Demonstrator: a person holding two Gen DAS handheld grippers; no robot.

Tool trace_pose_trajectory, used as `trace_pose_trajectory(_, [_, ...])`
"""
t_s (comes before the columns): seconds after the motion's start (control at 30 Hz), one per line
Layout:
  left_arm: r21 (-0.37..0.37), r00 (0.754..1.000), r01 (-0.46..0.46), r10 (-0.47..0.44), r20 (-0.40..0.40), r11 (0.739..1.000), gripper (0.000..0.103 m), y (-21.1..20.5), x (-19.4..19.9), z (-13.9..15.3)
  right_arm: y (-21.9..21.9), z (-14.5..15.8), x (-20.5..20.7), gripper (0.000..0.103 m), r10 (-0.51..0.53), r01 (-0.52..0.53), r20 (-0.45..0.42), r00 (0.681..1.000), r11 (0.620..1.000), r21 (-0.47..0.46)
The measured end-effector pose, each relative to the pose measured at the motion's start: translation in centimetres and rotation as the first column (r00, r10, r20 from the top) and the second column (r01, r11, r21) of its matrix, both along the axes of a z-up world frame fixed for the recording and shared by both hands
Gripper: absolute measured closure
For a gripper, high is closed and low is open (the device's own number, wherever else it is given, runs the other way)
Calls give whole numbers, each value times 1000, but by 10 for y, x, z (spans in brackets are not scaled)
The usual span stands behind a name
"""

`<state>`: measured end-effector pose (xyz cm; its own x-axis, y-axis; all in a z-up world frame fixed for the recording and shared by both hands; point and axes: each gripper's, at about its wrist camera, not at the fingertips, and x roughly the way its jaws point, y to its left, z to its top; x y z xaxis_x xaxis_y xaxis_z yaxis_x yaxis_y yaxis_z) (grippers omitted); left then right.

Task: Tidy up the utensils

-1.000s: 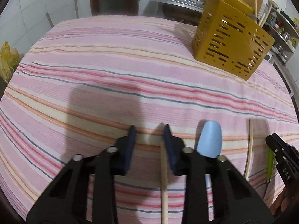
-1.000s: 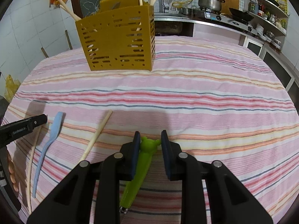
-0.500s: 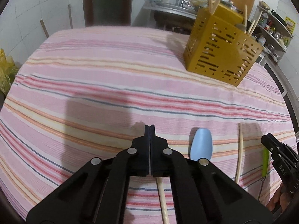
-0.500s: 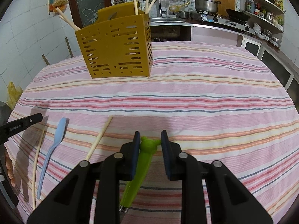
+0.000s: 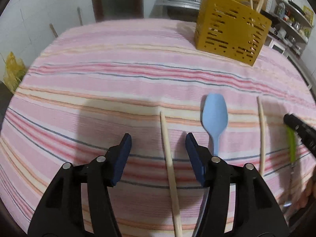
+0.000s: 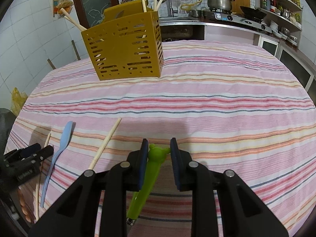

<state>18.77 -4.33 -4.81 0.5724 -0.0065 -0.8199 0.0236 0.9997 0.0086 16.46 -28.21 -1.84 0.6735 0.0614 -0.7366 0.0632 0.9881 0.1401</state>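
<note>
A yellow slotted utensil holder [image 5: 230, 33] [image 6: 123, 50] stands at the far side of the table with chopsticks in it. My left gripper [image 5: 157, 143] is open, its jaws either side of a wooden chopstick [image 5: 169, 169] lying on the cloth. A light blue spoon [image 5: 214, 118] [image 6: 59, 148] and a second chopstick [image 5: 261, 132] [image 6: 104, 143] lie to its right. My right gripper [image 6: 159, 147] is open around a green bear-headed utensil handle [image 6: 151, 169], also seen in the left wrist view [image 5: 291, 146].
The table has a pink striped cloth [image 6: 217, 102]. A kitchen counter with a pot [image 6: 218, 1] and stove lies behind. A yellow bag [image 5: 12, 73] sits off the table's left edge.
My left gripper was shut half a second ago and has opened wide around the chopstick. The right gripper has stayed open around the green handle, with the view shifted slightly.
</note>
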Motion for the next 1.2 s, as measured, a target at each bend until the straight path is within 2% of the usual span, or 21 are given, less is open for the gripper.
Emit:
trace_pose_trajectory(0.03, [7, 1000, 3, -3, 4, 1000, 53, -2, -1, -1, 0, 1, 0, 80, 1, -1, 2, 1000, 1000, -4])
trace_pose_trajectory(0.13, [-8, 1000, 17, -17, -10, 1000, 72, -7, 2, 1, 1, 3, 0, 80, 4, -3, 7, 1000, 1000, -5])
trace_pose_trajectory(0.2, [-32, 999, 23, -24, -27, 999, 91, -6, 8, 3, 2, 5, -1, 80, 4, -3, 16, 1000, 1000, -10])
trace_pose_trajectory(0.27, [-62, 999, 15, -18, -42, 998, 98, -1, 16, 4, 4, 8, -2, 80, 6, -5, 26, 1000, 1000, -21])
trace_pose_trajectory(0.37, [-114, 999, 2, -8, -53, 994, 99, 8, 21, 4, 4, 14, -5, 80, -1, 3, 43, 999, 999, -34])
trace_pose_trajectory(0.5, [-118, 1000, 19, -20, -11, 993, 99, 9, 15, 12, 4, 25, -11, 80, -21, 24, 86, 996, 999, -40])
trace_pose_trajectory(0.77, [-118, 988, 61, -43, 149, 991, 99, 9, -1, 48, 15, 53, -28, 80, -28, 47, 208, 978, 995, -91])
trace_pose_trajectory(0.97, [-105, 948, 87, -50, 315, 991, 99, 13, -23, 91, 21, 74, -40, 80, -27, 65, 307, 951, 992, -113])
trace_pose_trajectory(1.2, [-99, 898, 113, -59, 436, 989, 99, 16, -37, 126, 24, 91, -44, 80, -32, 78, 371, 928, 991, -111])
